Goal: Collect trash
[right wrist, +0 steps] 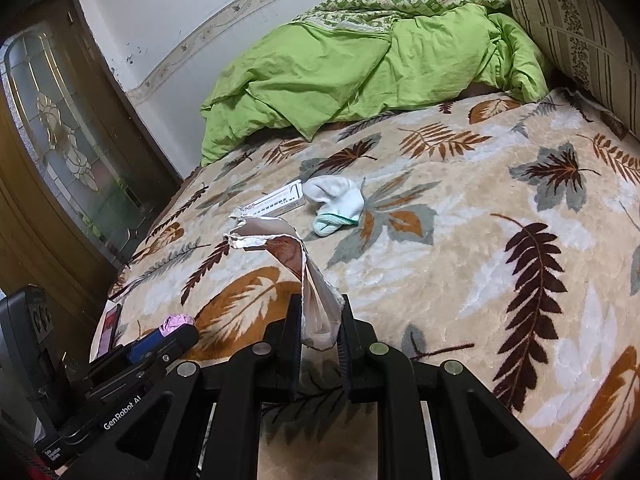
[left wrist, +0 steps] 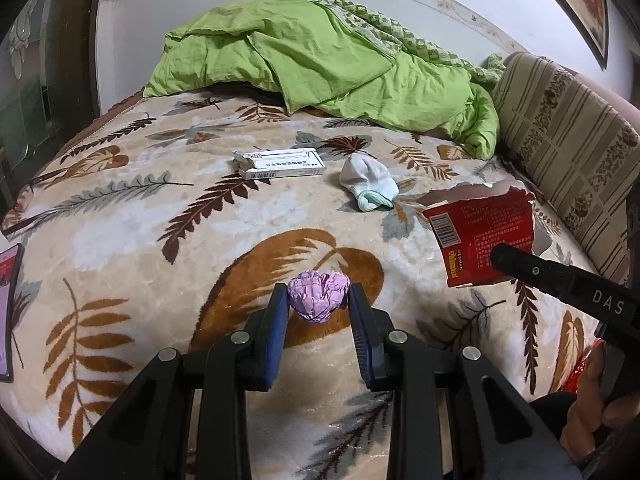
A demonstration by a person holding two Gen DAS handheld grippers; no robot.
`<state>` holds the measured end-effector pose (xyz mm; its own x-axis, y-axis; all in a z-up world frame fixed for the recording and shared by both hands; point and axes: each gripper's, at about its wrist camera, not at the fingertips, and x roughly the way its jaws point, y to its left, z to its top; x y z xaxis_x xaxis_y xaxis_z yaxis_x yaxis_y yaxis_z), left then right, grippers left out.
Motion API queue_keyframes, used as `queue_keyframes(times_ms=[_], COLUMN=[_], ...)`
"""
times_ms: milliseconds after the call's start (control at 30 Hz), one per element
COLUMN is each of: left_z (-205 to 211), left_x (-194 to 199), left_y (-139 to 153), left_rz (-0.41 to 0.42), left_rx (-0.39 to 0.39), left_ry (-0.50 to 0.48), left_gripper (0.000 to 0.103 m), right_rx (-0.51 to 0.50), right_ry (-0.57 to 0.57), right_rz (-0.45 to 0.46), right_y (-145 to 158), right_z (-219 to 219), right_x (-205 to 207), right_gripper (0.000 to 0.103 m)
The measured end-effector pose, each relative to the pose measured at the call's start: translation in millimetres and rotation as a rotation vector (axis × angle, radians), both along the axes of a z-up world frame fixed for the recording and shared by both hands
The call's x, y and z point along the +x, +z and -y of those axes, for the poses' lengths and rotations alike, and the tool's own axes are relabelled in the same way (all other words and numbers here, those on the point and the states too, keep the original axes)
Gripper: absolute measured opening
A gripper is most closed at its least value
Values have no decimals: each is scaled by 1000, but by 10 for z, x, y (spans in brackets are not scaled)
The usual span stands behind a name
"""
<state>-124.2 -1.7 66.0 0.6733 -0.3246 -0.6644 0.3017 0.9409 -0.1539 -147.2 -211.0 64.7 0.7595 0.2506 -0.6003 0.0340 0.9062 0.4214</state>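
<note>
A crumpled purple paper ball (left wrist: 318, 296) is held between the fingers of my left gripper (left wrist: 319, 300), just above the leaf-patterned blanket (left wrist: 140, 232). It also shows in the right wrist view (right wrist: 175, 324) at the left gripper's tip. My right gripper (right wrist: 320, 320) is shut on a torn red snack wrapper (right wrist: 288, 256), held up over the bed. In the left wrist view the wrapper (left wrist: 484, 232) shows its red printed side at the right gripper's finger (left wrist: 532, 268). A white medicine box (left wrist: 280, 165) lies further back on the bed.
A white sock (left wrist: 368, 184) lies beside the medicine box (right wrist: 276, 202). A green quilt (left wrist: 320, 64) is heaped at the far end. A striped cushion (left wrist: 560, 140) lines the right side. A phone (left wrist: 8, 312) lies at the left edge. A glass-paned door (right wrist: 60, 140) stands on the left.
</note>
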Motion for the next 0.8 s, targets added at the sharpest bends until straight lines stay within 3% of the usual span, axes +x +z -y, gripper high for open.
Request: queue_keyframes(times_ms=[800], left_z=[10], left_x=[14], left_y=[-21], left_rz=[-2], left_rx=[0], left_ry=[2], left_gripper=[29], right_rx=[1], right_ry=[10], right_rz=[-3], right_y=[-8], right_z=[-16], right_x=[16], right_gripper=[16])
